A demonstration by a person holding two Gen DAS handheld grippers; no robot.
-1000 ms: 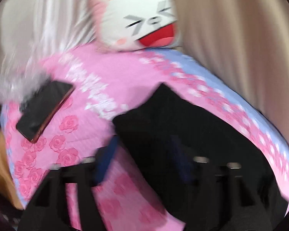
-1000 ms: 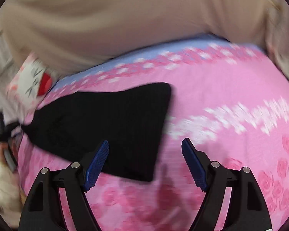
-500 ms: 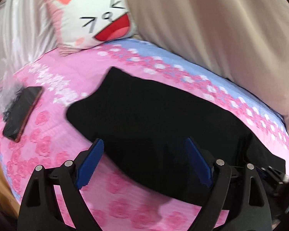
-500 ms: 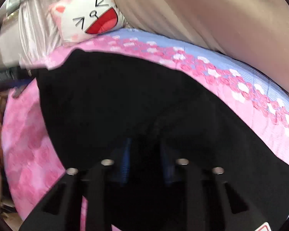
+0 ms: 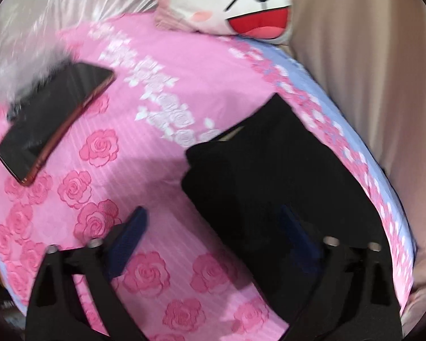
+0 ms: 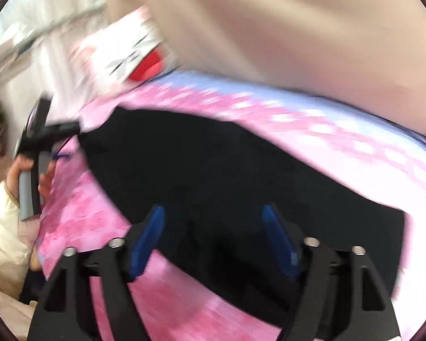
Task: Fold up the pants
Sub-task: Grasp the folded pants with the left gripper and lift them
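The black pants [image 5: 275,176] lie folded over on a pink rose-patterned bedspread [image 5: 144,153]. In the left wrist view my left gripper [image 5: 213,238] is open, its right finger over the pants' near edge and its left finger over bare bedspread. In the right wrist view, which is blurred, the pants [image 6: 218,164] spread across the bed and my right gripper [image 6: 215,238] is open just above their near edge. The left gripper [image 6: 42,136] and the hand holding it show at the pants' far left end.
A dark phone with a red edge [image 5: 51,119] lies on the bedspread at left. A cat-face pillow [image 5: 241,0] stands at the bed's head. A beige curtain [image 5: 369,71] hangs along the right side. Shiny white fabric [image 5: 42,14] lies at the back left.
My right gripper, shut on the pants half a second ago, has opened and let go. The pants' end is now folded over. The left gripper has swung left, toward the phone.
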